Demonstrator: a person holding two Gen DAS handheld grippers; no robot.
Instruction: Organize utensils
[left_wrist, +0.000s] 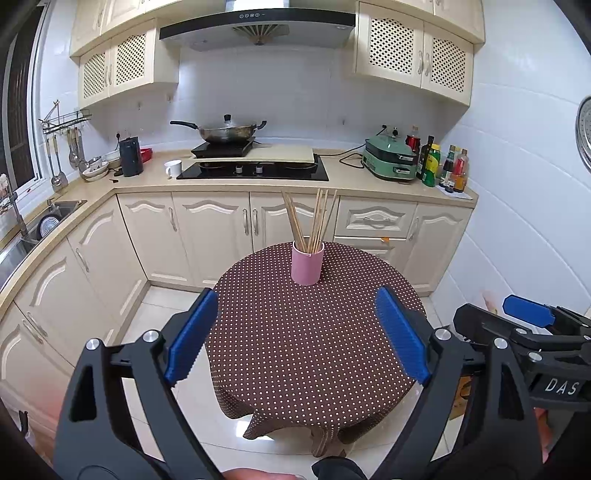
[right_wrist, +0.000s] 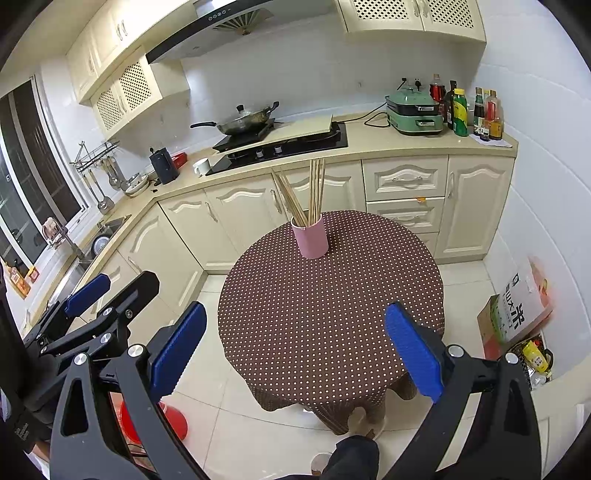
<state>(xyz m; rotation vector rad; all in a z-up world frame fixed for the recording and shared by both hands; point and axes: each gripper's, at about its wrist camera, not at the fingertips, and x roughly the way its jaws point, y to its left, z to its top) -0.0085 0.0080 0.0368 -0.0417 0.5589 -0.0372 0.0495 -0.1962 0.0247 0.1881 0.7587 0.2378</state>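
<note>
Pink cup (left_wrist: 307, 265) full of long wooden chopsticks (left_wrist: 310, 221), standing on dotted brown table (left_wrist: 314, 343), left gripper (left_wrist: 295, 328) and right gripper (right_wrist: 295, 347) both wide apart, holding nothing

A wok (left_wrist: 227, 133) with a lid sits on a portable induction cooker (left_wrist: 222, 148) laid over the built-in black hob (left_wrist: 255, 172), beneath the range hood (left_wrist: 258, 27), and a white mug (left_wrist: 173, 168) and a dark electric kettle (left_wrist: 130, 156) stand on the beige countertop (left_wrist: 343, 176) to the left of it. At the right end of the counter a green electric grill pot (left_wrist: 389, 158) sits beside a cluster of sauce and oil bottles (left_wrist: 443, 164), while ladles hang from a wall rack (left_wrist: 64, 123) above the steel sink (left_wrist: 48, 221) on the left. On the tiled floor there are a red basin (right_wrist: 170, 419) and a printed bag (right_wrist: 524, 304) leaning against the right wall.
</note>
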